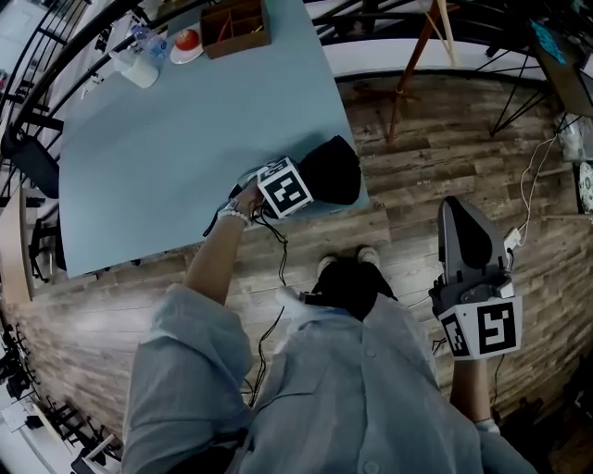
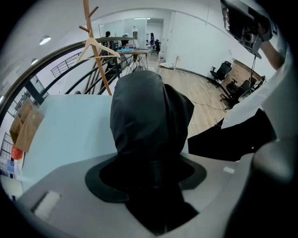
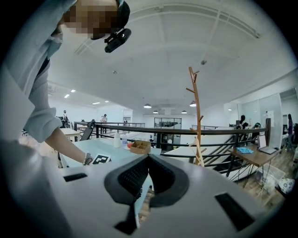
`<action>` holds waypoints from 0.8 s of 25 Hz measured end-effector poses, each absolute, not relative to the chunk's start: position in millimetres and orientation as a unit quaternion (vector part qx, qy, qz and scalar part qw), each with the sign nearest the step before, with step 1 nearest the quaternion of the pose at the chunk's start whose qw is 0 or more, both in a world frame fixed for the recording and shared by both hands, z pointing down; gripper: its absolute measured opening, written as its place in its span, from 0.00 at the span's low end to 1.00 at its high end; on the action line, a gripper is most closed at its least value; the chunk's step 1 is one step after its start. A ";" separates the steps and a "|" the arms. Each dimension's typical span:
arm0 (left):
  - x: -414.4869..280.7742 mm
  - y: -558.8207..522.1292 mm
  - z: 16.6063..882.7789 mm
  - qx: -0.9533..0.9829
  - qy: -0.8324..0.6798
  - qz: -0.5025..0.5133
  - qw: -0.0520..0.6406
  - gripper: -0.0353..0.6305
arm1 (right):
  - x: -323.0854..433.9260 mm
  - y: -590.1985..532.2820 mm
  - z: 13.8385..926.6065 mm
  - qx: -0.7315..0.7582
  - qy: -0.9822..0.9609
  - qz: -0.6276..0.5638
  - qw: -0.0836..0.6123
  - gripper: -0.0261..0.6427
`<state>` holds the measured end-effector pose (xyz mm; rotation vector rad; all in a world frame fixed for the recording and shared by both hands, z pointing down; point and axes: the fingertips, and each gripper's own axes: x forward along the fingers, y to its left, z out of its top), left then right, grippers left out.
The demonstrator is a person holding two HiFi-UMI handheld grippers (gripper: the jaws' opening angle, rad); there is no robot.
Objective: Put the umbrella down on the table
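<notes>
From the head view, the left gripper (image 1: 295, 190) points steeply down over the near right corner of the pale blue table (image 1: 185, 157), closed on a folded black umbrella (image 1: 332, 171). The umbrella's bulk lies across that corner, and whether it already rests on the top is hard to tell from this angle. A wooden box (image 1: 236, 26), a small red-and-white item (image 1: 187, 41) and a pale bottle (image 1: 139, 65) stand along the far edge, well apart from the umbrella. The right gripper (image 1: 460, 231) is held out over the wooden floor (image 1: 435, 139), away from the table. In the left gripper view, the umbrella (image 2: 149, 111) fills the space between the jaws of the left gripper (image 2: 150, 160), which stand wide and clamp its dark fabric, with the table (image 2: 70, 125) just behind it. In the right gripper view, the right gripper (image 3: 148, 160) has its jaws together at the tips, holding nothing.
</notes>
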<state>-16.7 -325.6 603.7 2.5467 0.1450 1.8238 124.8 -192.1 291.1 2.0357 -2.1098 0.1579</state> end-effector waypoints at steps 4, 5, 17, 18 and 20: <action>-16.1 -322.9 611.8 0.795 0.058 0.603 0.006 0.45 | 127.4 -188.4 293.5 0.692 -0.712 0.058 0.104 0.04; -16.1 -322.8 612.5 0.793 0.059 0.606 0.008 0.45 | 127.4 -188.2 293.9 0.692 -0.712 0.058 0.104 0.04; -17.8 -330.3 613.2 0.806 0.016 0.592 0.023 0.56 | 129.5 -188.2 293.9 0.684 -0.720 0.058 0.100 0.04; -17.2 -330.5 612.5 0.808 0.013 0.589 0.024 0.56 | 130.4 -188.5 294.1 0.684 -0.720 0.058 0.100 0.04; -15.7 -330.0 610.4 0.812 0.010 0.584 0.026 0.56 | 131.9 -189.4 294.3 0.683 -0.722 0.059 0.099 0.04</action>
